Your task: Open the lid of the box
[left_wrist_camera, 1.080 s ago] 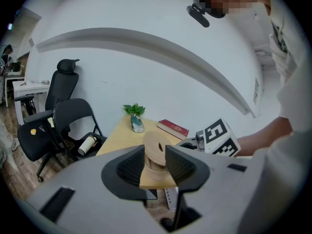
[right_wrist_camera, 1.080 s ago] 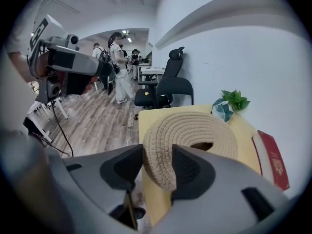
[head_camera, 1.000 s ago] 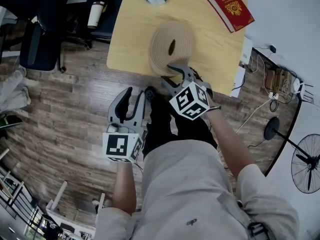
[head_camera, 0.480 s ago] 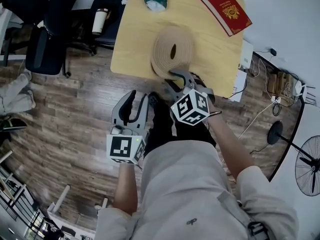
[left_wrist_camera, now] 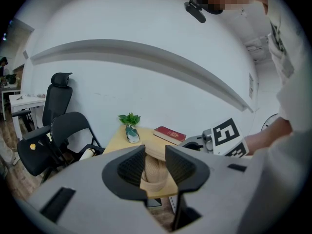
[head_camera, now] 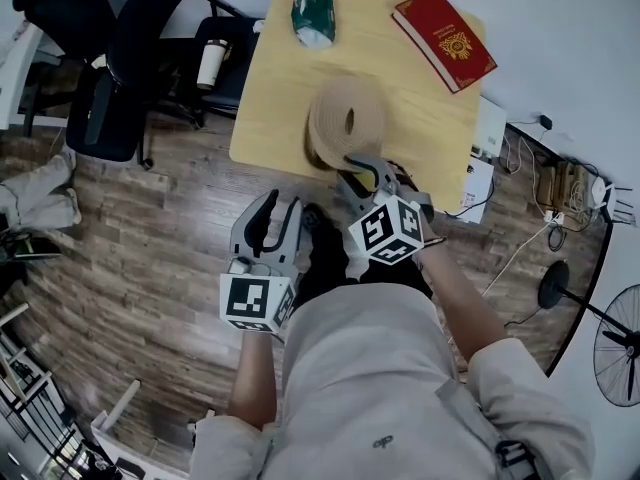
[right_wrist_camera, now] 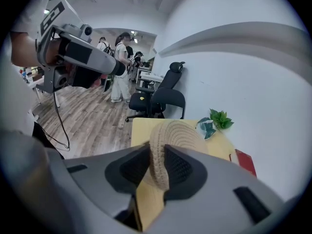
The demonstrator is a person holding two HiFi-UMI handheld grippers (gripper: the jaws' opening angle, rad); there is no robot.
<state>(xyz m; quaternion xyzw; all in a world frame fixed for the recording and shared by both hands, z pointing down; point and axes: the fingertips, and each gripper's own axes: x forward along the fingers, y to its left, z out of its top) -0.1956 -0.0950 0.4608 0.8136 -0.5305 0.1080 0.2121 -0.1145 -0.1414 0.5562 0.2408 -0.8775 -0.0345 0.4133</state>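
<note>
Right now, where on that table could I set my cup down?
Barest is the table's left side, from the green packet down to the near edge, beside the woven box. A smaller patch lies between box and red book. The near edge is crowded: the right gripper is closing its fingers on the box's rim.

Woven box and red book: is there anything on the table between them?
No, nothing. The head view shows only bare yellow tabletop between the woven box and the red book.
</note>
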